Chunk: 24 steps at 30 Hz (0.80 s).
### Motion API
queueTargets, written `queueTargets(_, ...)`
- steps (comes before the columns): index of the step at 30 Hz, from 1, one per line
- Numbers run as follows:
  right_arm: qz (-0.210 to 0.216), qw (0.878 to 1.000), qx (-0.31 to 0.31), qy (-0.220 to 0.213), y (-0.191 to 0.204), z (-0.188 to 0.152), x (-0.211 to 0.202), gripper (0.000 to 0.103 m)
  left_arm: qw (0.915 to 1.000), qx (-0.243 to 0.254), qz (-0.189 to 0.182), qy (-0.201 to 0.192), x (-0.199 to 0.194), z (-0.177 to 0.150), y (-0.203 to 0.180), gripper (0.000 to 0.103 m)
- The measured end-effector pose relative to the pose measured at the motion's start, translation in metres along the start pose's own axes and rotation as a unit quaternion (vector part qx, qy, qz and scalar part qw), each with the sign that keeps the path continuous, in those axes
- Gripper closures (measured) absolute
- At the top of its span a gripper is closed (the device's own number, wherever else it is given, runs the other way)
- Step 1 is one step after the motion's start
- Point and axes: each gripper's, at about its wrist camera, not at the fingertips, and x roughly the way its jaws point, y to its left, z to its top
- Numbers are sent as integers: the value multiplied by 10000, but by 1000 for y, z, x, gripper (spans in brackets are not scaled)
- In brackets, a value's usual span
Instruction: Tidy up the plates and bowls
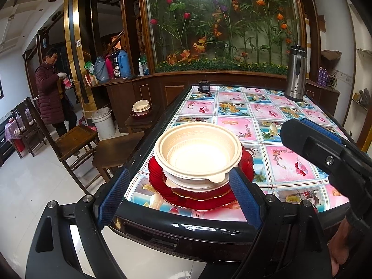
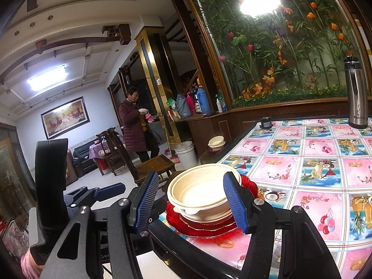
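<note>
The cream bowls (image 1: 197, 153) already sit nested on the red plates (image 1: 202, 197) near the tabletop (image 1: 279, 169) edge, so this stack looks finished. A second stack (image 1: 141, 108), possibly still to sort, waits on a side stool. My left gripper (image 1: 179, 200) and right gripper (image 2: 193, 204) are both released, empty.

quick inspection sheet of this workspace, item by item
surface: table with a fruit-and-flower patterned cloth, black rim.
job's things: cream bowls nested on stacked red plates near the table's front edge; a second bowl stack on a side stand.
clutter: steel thermos, small dark jar.
grippers: left gripper open, fingers either side of the stack, apart from it; right gripper open, holding nothing.
cables: nothing seen.
surroundings: wooden chairs, white bucket, a person standing in the background.
</note>
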Motion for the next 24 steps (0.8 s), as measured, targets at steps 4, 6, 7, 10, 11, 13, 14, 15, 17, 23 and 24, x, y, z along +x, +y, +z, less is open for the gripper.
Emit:
queueTargets(4,1,10000,17,20,1,0,0,43,10000,-67,29,46,3,-1,5,15)
queueTargets(6,14,10000,27,30,2,0,0,43,9999,-80,48,51,5,-1,6,15)
queueTargets(7,16,10000,24,36,4,0,0,43,9999,-85,62,50,5,-1,7,15)
queueTargets(10,36,10000,12,55,6,1,2,43,9999,-100,76,55,6,-2,7,15)
queueTargets(11,46,10000,8,60,5,1,3,43,9999,-101,95,60,7,-3,8,15)
queueTargets(13,78,9999,-15,71,8,1,5,43,9998,-107,131,81,8,-3,8,15)
queueTargets(14,98,9999,-24,76,9,1,6,43,9998,-117,125,100,10,-4,9,15)
queueTargets(15,118,9999,-42,80,10,1,6,43,9997,-131,144,122,11,-4,10,15)
queueTargets(17,134,9998,-96,79,14,1,7,43,9997,-141,177,137,12,-5,12,15)
queueTargets(23,149,9998,-53,144,9,-2,13,43,9991,-155,258,292,21,-11,15,15)
queueTargets(24,147,9998,-40,150,7,-2,13,43,9990,-152,263,318,23,-13,15,15)
